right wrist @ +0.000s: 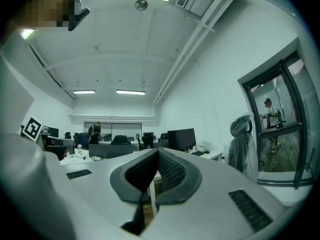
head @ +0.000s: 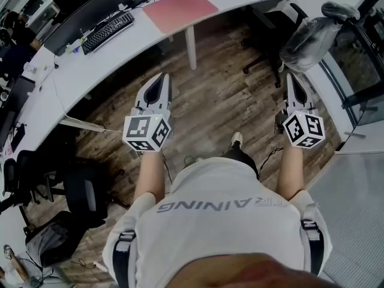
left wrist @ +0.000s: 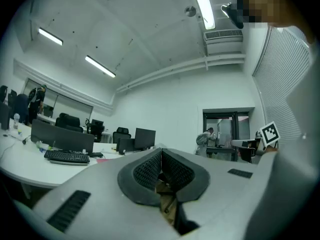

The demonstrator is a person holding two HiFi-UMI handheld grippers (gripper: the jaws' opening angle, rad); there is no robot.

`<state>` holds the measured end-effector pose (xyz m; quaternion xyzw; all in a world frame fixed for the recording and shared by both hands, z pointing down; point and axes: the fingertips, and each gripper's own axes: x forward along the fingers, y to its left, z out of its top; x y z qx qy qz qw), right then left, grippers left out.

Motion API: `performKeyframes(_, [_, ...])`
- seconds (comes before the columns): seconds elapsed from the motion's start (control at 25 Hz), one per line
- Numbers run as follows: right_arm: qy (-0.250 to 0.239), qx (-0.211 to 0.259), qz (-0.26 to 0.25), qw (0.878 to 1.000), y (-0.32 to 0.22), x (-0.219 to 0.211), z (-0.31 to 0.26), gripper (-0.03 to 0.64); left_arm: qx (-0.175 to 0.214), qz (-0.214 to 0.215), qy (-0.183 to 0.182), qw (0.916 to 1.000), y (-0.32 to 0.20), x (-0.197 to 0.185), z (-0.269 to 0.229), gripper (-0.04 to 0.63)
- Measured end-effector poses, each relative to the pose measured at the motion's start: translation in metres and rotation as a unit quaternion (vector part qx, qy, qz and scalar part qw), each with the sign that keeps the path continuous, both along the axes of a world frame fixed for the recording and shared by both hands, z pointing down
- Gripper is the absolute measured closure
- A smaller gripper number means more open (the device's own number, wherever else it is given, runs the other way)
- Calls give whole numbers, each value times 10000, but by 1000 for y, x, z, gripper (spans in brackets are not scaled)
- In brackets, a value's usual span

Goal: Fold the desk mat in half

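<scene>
The pink desk mat [head: 180, 9] lies flat on the long white desk [head: 114, 59] at the top of the head view, well ahead of both grippers. My left gripper [head: 161, 77] is held level over the wooden floor, short of the desk, its jaws shut with nothing between them. My right gripper [head: 292, 75] hangs at the same height further right, also shut and empty. In the left gripper view the tips [left wrist: 161, 151] meet, with the office behind them. The right gripper view shows its tips [right wrist: 156, 151] closed together too.
A black keyboard [head: 108, 32] lies on the desk left of the mat. A white desk leg [head: 191, 47] stands below the mat. A plastic-wrapped chair [head: 312, 35] is at the right by a glass door. Black office chairs [head: 84, 191] stand at lower left.
</scene>
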<state>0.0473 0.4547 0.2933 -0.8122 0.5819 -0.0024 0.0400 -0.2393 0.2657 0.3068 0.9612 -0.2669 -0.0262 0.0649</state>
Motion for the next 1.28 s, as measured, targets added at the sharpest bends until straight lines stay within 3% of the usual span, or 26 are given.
performKeyframes(0.4, [-116,-9,-72,9999,-17,24,6,594,-79,-48,-35,10000,-14,22,3,563])
performKeyframes(0.6, [64,-218,-150,9996,-41,55,16,594,-75,-310,-102,9994,-40,43,1,563])
performKeyframes(1.28, [-82,-251,-1256,9917,-133,234,18,594,-27,-1143,-351,9928,-82,204,-12,563])
